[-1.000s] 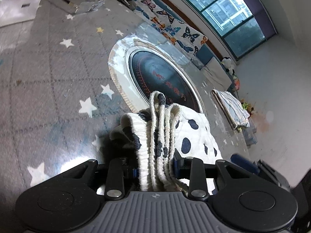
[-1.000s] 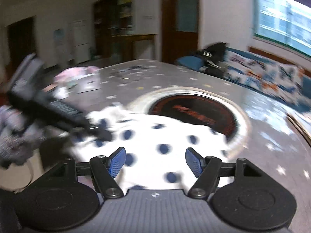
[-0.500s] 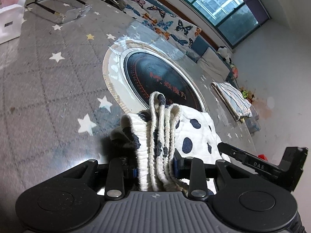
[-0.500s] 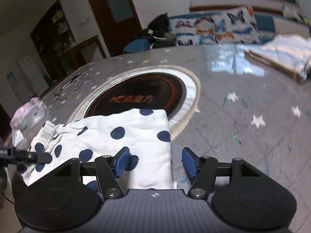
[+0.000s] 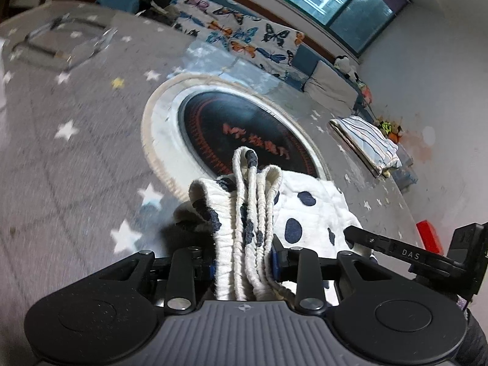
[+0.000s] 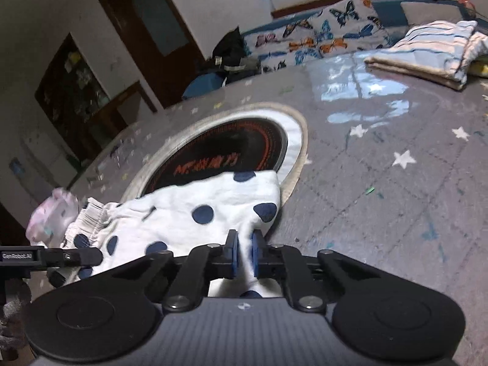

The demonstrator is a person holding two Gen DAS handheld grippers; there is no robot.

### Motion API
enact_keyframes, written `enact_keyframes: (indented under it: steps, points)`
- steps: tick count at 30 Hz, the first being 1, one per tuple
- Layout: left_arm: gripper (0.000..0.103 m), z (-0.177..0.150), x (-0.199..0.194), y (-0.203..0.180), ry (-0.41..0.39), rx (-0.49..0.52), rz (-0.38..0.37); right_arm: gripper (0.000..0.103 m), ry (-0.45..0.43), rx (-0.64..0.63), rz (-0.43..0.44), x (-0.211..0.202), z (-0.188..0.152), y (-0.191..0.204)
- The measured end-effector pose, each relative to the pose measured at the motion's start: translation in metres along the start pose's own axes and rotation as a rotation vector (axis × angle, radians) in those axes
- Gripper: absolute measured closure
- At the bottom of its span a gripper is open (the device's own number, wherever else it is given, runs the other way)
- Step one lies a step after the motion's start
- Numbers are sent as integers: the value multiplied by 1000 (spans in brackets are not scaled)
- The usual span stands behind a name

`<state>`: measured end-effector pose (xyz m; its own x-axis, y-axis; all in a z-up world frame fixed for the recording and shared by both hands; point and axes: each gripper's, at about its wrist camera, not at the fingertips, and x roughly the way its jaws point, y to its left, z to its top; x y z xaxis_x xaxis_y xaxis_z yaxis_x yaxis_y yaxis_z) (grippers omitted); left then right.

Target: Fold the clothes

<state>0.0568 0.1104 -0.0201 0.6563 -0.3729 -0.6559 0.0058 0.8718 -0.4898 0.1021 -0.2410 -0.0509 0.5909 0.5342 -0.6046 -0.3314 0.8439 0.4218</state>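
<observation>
White cotton with navy dots, the garment lies on the near part of the star-printed grey table, its far edge lapping over the round dark hotplate set in the tabletop. It looks partly folded already, so the step in hand is, I'd judge, taking both ends to carry one over the other. The next move calls for lifting the two ends evenly and laying the cloth flat without letting layers slip.

At the gathered waistband end, the left gripper is clamped on several bunched layers, its fingers narrowed only as far as the thick cloth allows. At the opposite end, the right gripper is pinched almost closed on the near corner of the fabric, a thin fold showing between the blue pads.

Further off, a folded striped cloth sits at the far right of the table, and a butterfly-print sofa stands beyond it under the window.
</observation>
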Motion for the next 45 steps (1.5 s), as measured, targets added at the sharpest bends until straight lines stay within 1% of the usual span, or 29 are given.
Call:
enact_keyframes:
  steps: [4, 8, 15, 20, 28, 35, 38, 44, 45]
  points:
    - [72, 13, 6, -19, -8, 50, -16, 96, -70, 8, -17, -19, 5, -5]
    - [72, 24, 21, -48, -17, 107, -37, 96, -125, 1, -63, -37, 18, -16]
    - [72, 42, 69, -100, 11, 169, -76, 96, -213, 23, -152, -62, 45, -48]
    - [72, 52, 104, -132, 27, 210, -100, 96, -247, 44, -222, -73, 60, -77]
    - [72, 60, 146, -167, 57, 278, -117, 96, -249, 91, -303, -72, 72, -116]
    - [71, 64, 173, -177, 75, 292, -126, 96, -251, 115, -348, -68, 72, -135]
    - [71, 63, 179, -178, 80, 307, -116, 96, -245, 118, -362, -65, 72, -141]
    - [65, 62, 190, -178, 91, 325, -89, 96, -212, 143, -391, -55, 71, -154]
    - [63, 62, 189, -178, 86, 335, -83, 96, -203, 148, -396, -53, 70, -156]
